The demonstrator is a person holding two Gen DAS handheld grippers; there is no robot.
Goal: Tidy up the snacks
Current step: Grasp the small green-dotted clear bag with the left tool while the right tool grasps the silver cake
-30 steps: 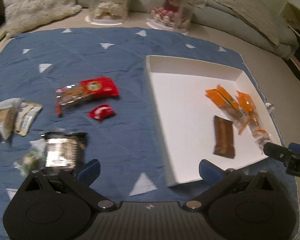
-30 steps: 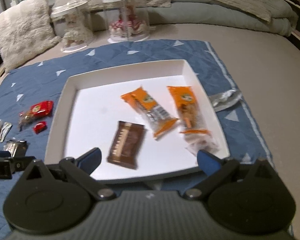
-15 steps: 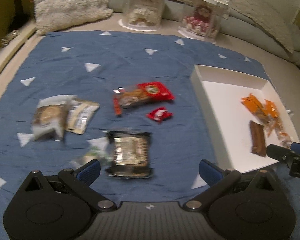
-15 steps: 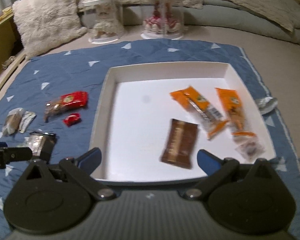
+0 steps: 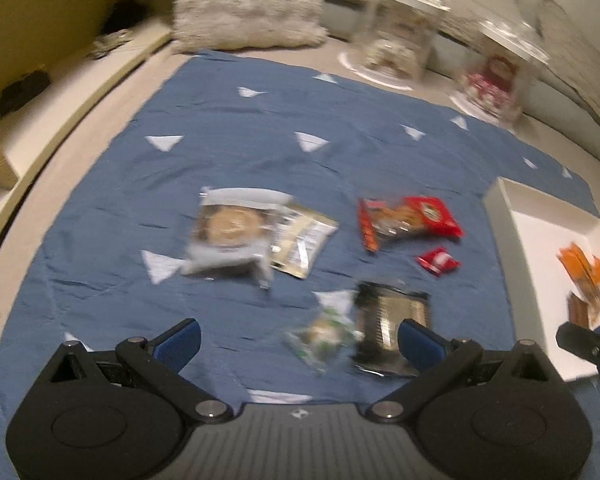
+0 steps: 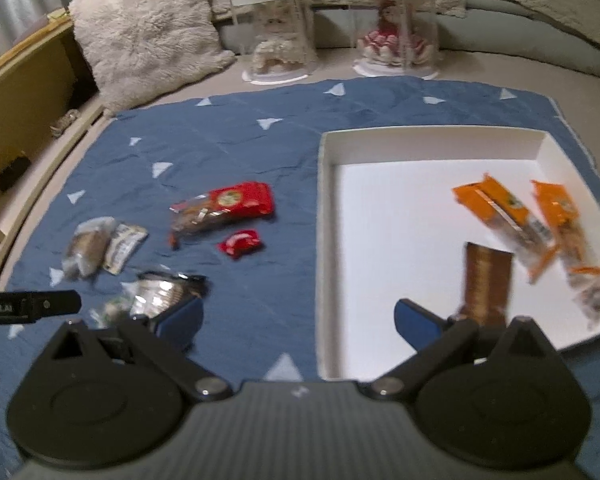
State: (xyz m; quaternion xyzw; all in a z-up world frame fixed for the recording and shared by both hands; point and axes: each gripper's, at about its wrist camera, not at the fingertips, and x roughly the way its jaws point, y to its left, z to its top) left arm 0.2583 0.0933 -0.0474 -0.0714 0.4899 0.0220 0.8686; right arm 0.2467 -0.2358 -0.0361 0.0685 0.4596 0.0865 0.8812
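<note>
Left gripper (image 5: 298,338) swung leftward, both grippers agape and empty; black-edged silvery snack packet (image 5: 392,318) blurred beneath.

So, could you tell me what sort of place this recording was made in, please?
Most likely a bedroom at home, with the work done on a bed: a fluffy pillow and folded bedding at the back, a blue quilted blanket spread as the work surface, and two dolls in clear display cases beyond it.

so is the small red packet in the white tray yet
No, the small red packet lies on the blue cloth, left of the white tray, just below the bigger red pack.
</note>
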